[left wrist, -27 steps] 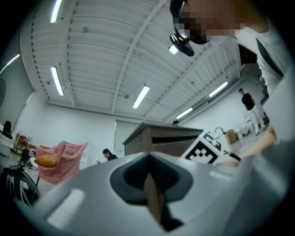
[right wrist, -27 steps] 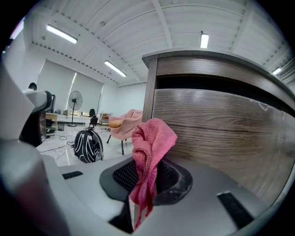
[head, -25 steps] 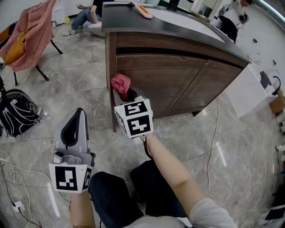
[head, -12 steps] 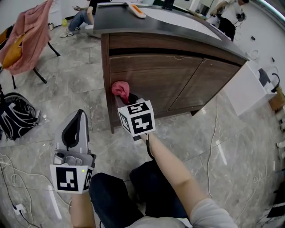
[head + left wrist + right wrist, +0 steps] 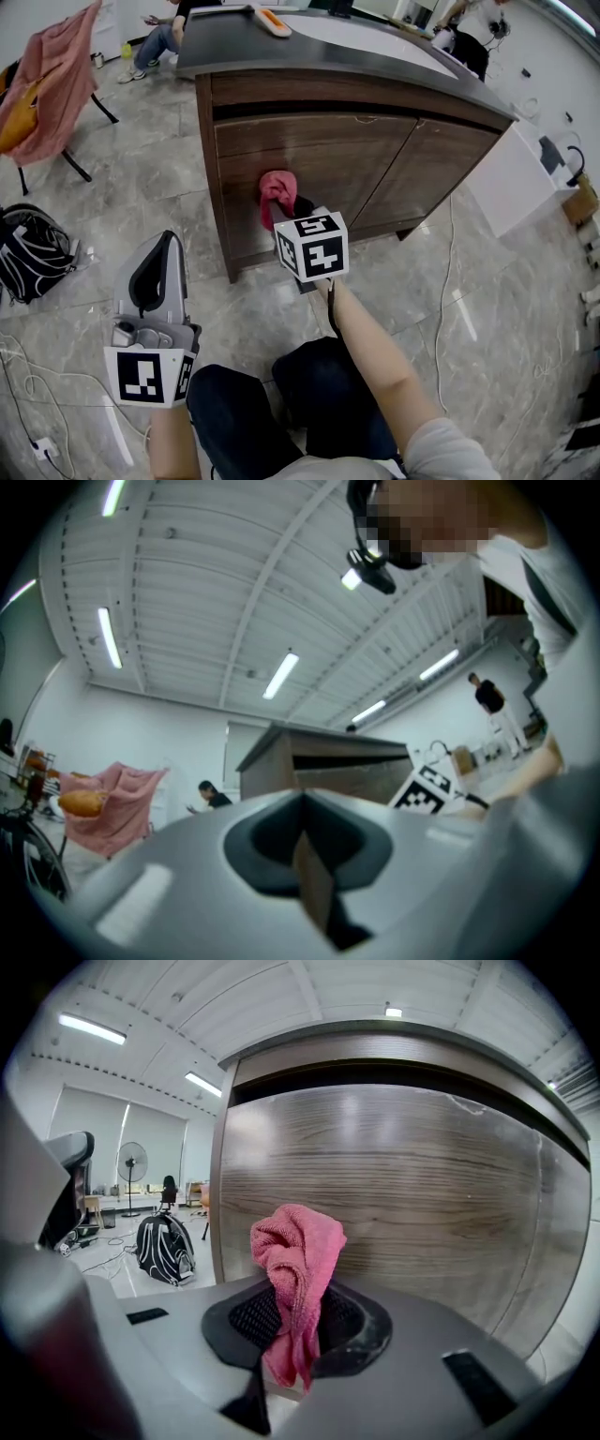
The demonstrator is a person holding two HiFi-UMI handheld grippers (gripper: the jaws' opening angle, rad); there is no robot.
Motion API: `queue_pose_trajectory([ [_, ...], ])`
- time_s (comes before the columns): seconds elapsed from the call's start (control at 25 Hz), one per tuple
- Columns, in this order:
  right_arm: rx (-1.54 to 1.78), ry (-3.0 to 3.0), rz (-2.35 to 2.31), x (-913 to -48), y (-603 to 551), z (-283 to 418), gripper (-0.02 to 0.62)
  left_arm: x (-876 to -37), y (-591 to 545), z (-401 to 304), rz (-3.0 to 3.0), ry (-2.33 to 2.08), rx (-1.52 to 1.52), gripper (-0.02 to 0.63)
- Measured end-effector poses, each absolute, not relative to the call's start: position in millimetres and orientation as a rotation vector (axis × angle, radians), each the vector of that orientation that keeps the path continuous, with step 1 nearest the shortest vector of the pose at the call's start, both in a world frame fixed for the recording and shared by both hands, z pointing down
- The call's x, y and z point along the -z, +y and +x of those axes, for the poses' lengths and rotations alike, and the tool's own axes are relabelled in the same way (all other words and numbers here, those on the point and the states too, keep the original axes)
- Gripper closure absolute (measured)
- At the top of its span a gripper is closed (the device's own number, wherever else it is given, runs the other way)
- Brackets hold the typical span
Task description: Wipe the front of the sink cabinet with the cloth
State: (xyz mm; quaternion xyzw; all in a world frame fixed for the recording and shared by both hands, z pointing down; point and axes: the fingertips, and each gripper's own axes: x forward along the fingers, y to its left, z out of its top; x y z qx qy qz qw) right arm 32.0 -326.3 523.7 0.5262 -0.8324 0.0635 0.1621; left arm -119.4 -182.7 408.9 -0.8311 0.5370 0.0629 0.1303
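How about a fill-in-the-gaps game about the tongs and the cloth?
1. The right tongs are shut on a cloth whose colour is ____.
2. The left tongs are shut and hold ____.
3. The cabinet behind the cloth is made of brown ____.
4. The black backpack sits on the ____.

Missing words: pink; nothing; wood; floor.

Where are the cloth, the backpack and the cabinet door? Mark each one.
pink cloth point(image 5: 298, 1255): right gripper view, on its bunched upper fold.
black backpack point(image 5: 36, 253): head view, on the middle of its body.
cabinet door point(image 5: 422, 173): head view, on the bare wood panel.
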Motion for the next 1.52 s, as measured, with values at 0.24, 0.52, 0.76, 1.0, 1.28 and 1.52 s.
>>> queue_pose_trajectory([
  [0.24, -0.211, -2.323, 1.600, -526, -333, 72, 0.526, -410, -187, -116, -2.425, 1.545, -0.185, 0.600],
  [0.52, -0.183, -2.260, 1.674, -525, -338, 108, 0.523, -412, -188, -115, -2.433, 1.530, -0.170, 0.600],
  [0.76, -0.219, -2.212, 1.766, -527, -344, 146, 0.523, -414, -189, -122, -2.428, 1.549, -0.167, 0.600],
  [1.0, -0.232, -2.121, 1.878, -528, -351, 191, 0.525, -420, -191, -125, -2.434, 1.556, -0.160, 0.600],
  [1.28, -0.222, -2.015, 1.967, -527, -358, 238, 0.525, -426, -193, -126, -2.440, 1.562, -0.152, 0.600],
  [1.52, -0.225, -1.957, 2.022, -525, -362, 266, 0.526, -427, -196, -130, -2.437, 1.572, -0.150, 0.600],
])
